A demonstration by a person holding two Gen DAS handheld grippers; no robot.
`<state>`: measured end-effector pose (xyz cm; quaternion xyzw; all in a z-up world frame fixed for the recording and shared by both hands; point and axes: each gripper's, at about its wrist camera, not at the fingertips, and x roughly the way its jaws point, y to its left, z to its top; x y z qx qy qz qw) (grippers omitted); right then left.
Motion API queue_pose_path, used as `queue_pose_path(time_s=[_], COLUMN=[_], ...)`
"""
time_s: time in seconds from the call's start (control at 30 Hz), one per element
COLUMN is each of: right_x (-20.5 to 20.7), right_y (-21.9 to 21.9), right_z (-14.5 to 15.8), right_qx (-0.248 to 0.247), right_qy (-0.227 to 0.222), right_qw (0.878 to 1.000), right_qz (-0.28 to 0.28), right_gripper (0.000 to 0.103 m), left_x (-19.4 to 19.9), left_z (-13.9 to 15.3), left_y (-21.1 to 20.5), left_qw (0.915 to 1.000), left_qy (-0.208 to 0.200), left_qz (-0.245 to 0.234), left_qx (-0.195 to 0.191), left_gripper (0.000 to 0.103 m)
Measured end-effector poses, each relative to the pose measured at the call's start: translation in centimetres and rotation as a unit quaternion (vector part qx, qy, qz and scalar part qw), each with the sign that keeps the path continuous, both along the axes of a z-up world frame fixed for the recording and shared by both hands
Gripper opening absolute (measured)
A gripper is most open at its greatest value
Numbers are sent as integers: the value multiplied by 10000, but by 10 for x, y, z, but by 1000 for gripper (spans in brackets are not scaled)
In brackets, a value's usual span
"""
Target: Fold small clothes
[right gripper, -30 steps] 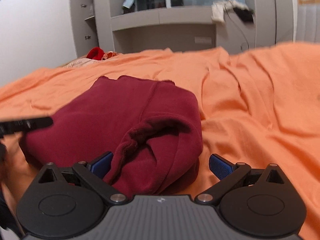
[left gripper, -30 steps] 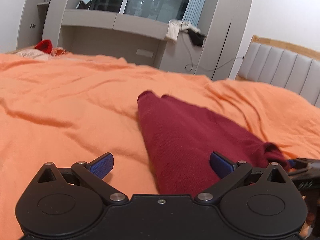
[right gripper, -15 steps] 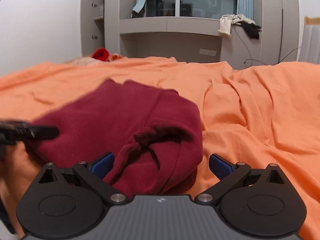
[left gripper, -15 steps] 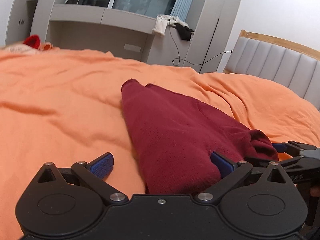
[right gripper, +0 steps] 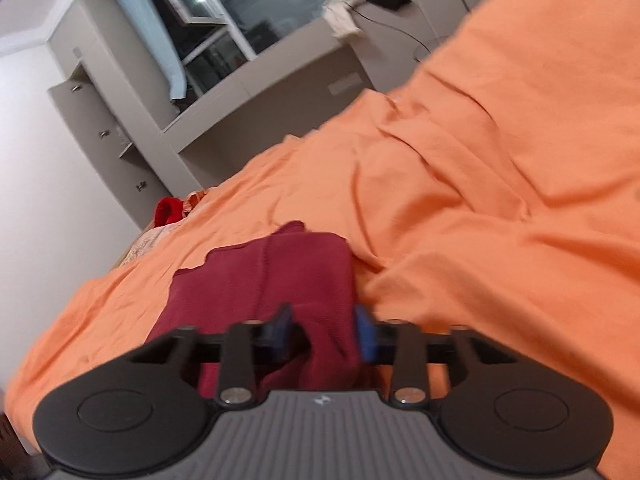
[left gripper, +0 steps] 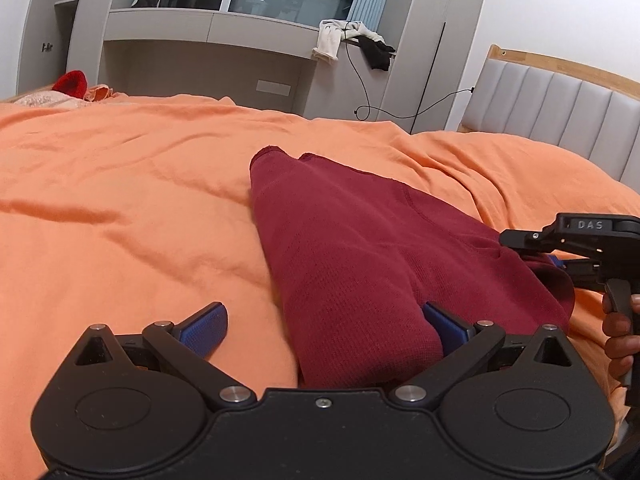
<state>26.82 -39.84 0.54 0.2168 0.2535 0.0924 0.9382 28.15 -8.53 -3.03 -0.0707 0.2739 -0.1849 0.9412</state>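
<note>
A bedroom lay in front of me: an orange bedspread (left gripper: 132, 216) rumpled across the whole bed, grey built-in cabinets (left gripper: 208, 52) behind it with a dark window above, and a padded grey headboard (left gripper: 560, 108) off to the right.

My left gripper (left gripper: 326, 322) hung low over the spread with its jaws spread wide. Its left blue pad (left gripper: 204, 326) sat over bare orange cloth, and its right pad was at the near edge of the dark red garment (left gripper: 360, 248), not pressing it. That garment lay folded lengthwise on the bedspread, running from just ahead of my left gripper away toward the cabinets, its far end showing 2 rounded corners.

My right gripper (right gripper: 322, 330) had just been closing, and its 2 blue pads (right gripper: 364, 332) were drawn in narrow with a bunched fold of the red garment (right gripper: 280, 276) pinched between them. In that view the whole room stood tilted and somewhat blurred. From the left camera, the right gripper (left gripper: 560, 258) showed at the garment's right edge, with my fingers (left gripper: 618, 328) wrapped on its handle.

Further off, a small bright red item (left gripper: 72, 83) sat on a pale patterned cloth at the far left corner of the bed. White and black clothes (left gripper: 352, 42) hung over the cabinet ledge, and a black cable (left gripper: 384, 110) trailed down beneath them.
</note>
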Motion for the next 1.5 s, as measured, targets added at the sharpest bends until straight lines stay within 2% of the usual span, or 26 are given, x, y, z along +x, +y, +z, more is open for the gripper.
queue_pose_path(time_s=[0.1,0.13,0.2,0.3,0.37,0.47,0.5,0.53,0.63,0.67,0.77,0.83,0.9,1.17,1.3,1.5], right_x=[-12,-18,-27,-34,-33,-29,-26,-24,-17,-14,-6,0,6,21,18,17], right_y=[36,50,70,85,83,71,64,56,22,11,-16,-24,-25,-13,-14,-11], right_z=[10,11,12,12,13,15,14,13,12,11,3,-3,-7,-28,-32,-34], right_qx=[-1276,-1740,-2315,-2721,-2752,-2554,-2406,-2173,-1073,-635,482,801,869,712,855,808], right_qy=[-577,-802,-1105,-1265,-1188,-875,-737,-605,-281,-178,97,266,326,701,708,659], right_qw=[9899,9809,9651,9516,9522,9620,9672,9737,9936,9977,9988,9963,9955,9950,9938,9945], right_qz=[223,335,531,667,594,404,352,314,205,186,13,-146,-212,-6,-17,-23], right_gripper=[21,21,21,21,21,22,25,34,54,57,67,70,70,60,59,60], left_x=[-1,-1,-1,-1,-1,-2,-1,-2,-2,-2,-2,-1,-1,-2,-2,-2], left_z=[0,0,0,0,-1,0,0,0,0,0,-1,0,0,0,0,0], left_y=[0,0,0,-1,0,-1,-1,-1,-1,-1,-1,-1,0,0,-1,-1], left_qw=[10000,10000,10000,10000,10000,10000,10000,10000,10000,10000,10000,10000,10000,10000,10000,10000], left_qy=[-9,-10,-14,-18,-20,-26,-26,-26,-27,-27,-33,-28,-22,-17,-27,-28], left_qz=[8,12,16,17,17,19,19,18,19,21,20,18,19,10,18,16], left_qx=[-7,-11,-17,-18,-20,-19,-21,-20,-19,-19,-17,-18,-22,-39,-32,-34], left_gripper=[103,103,103,103,103,103,103,103,103,103,103,103,103,103,103,103])
